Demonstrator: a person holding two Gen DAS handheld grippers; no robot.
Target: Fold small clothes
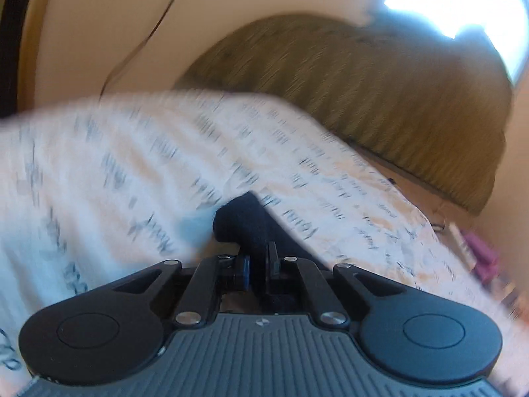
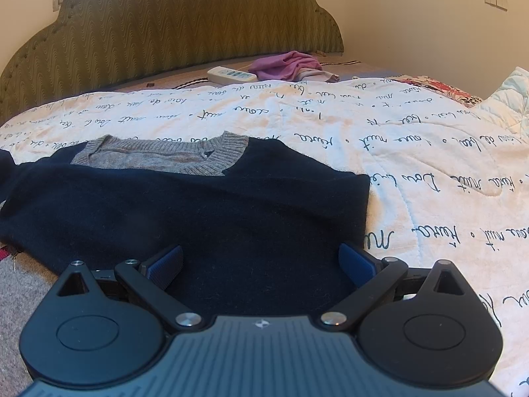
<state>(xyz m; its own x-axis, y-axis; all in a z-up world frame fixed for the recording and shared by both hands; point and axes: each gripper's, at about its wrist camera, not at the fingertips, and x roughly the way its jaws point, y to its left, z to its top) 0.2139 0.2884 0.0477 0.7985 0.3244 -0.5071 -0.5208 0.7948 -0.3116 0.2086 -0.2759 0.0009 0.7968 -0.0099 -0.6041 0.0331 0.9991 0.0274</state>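
A small navy sweater [image 2: 211, 218] with a grey ribbed V-neck collar [image 2: 185, 155] lies flat on the white quilt [image 2: 413, 152] printed with black script. My right gripper [image 2: 261, 264] is open, its blue pads [image 2: 355, 263] spread low over the sweater's lower part. In the blurred left wrist view my left gripper [image 1: 259, 263] is shut on a bunched piece of the navy sweater [image 1: 241, 221], lifted above the quilt [image 1: 115, 165].
An olive padded headboard [image 2: 165, 23] stands behind the bed. A white power strip [image 2: 231, 74] and a purple garment [image 2: 291, 64] lie near it. A light padded blanket [image 2: 506, 99] sits at the right. A grey cloth [image 2: 23, 297] lies at the lower left.
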